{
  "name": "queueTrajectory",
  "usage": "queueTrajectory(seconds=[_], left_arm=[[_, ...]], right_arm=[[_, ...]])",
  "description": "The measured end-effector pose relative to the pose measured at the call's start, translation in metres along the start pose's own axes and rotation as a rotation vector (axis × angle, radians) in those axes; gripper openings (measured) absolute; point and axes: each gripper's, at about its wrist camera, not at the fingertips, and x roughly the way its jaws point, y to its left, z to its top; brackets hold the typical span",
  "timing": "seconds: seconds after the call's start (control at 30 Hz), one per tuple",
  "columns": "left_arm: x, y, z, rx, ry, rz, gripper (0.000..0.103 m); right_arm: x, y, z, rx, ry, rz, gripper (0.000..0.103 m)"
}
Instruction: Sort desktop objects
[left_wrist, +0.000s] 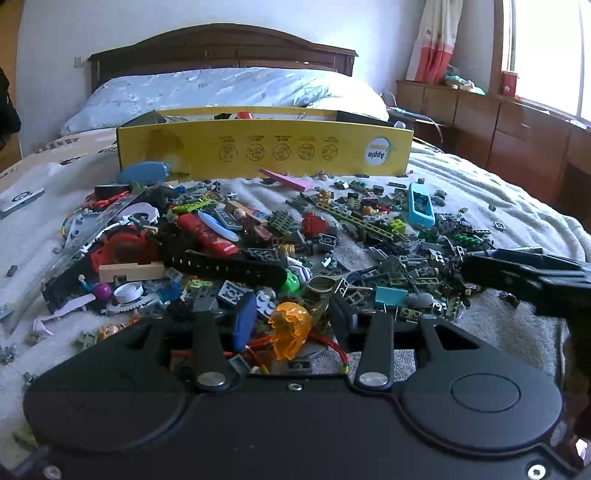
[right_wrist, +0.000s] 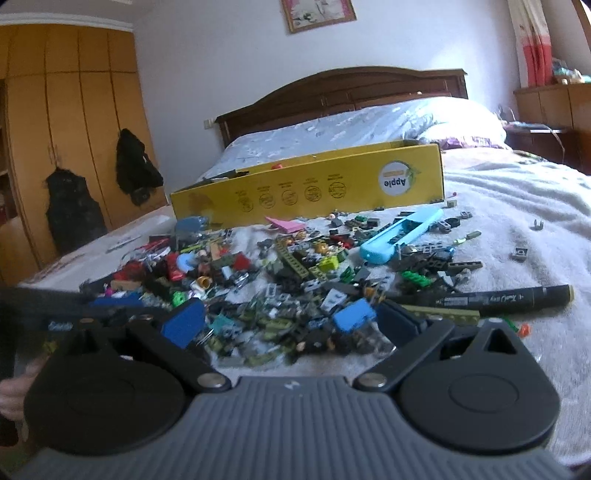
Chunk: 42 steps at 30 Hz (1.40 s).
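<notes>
Bricks (right_wrist: 295, 288) lie heaped under both low, level grippers: left gripper (left_wrist: 291, 325) and right gripper (right_wrist: 284, 317) spread wide, empty.

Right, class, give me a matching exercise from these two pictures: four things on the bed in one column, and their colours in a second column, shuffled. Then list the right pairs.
Things:
1. cardboard box behind the pile
2. long case lying among the bricks
3. marker pen at the right of the pile
4. see-through flame piece nearest the left claw

Colours:
A. black
B. orange
C. yellow
D. light blue

Pairs: 1-C, 2-D, 3-A, 4-B
</notes>
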Motion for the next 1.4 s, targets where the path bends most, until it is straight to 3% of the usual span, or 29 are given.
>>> queueTrajectory(seconds=[0.2,0.27,0.33,0.73,0.9,0.97,1.03,1.13,1.27,1.4], left_arm=[[-0.007,-0.003,-0.003,-0.013,-0.004,-0.024,0.05],[-0.008,-0.007,-0.005,0.003,0.0,-0.036,0.05],[-0.008,-0.011,-0.008,0.019,0.005,-0.036,0.05],[-0.003,-0.001,-0.014,-0.014,-0.006,0.02,0.05],[-0.008,-0.005,-0.017,0.02,0.002,-0.038,0.037],[-0.013,-0.009,-0.017,0.043,-0.008,-0.068,0.037],[-0.017,-0.011,-0.019,0.055,-0.02,-0.077,0.037],[-0.015,-0.011,-0.021,0.04,-0.027,-0.064,0.045],[-0.006,-0.006,-0.022,-0.005,-0.011,-0.041,0.046],[-0.005,-0.012,-0.024,0.025,-0.028,-0.028,0.043]], right_arm=[[0.017,-0.01,0.001,-0.041,0.061,-0.05,0.055],[0.017,-0.008,-0.001,-0.056,0.067,-0.044,0.036],[0.016,-0.006,-0.002,-0.058,0.074,-0.027,0.032],[-0.015,0.021,-0.001,-0.072,0.019,0.105,0.032],[-0.016,0.035,-0.017,-0.129,0.082,0.126,0.033],[-0.013,0.037,-0.024,-0.14,0.109,0.104,0.039],[-0.013,0.037,-0.029,-0.139,0.108,0.093,0.055],[-0.016,0.036,-0.031,-0.122,0.097,0.112,0.067],[-0.019,0.04,-0.038,-0.119,0.07,0.089,0.09],[-0.019,0.044,-0.045,-0.139,0.056,0.065,0.092]])
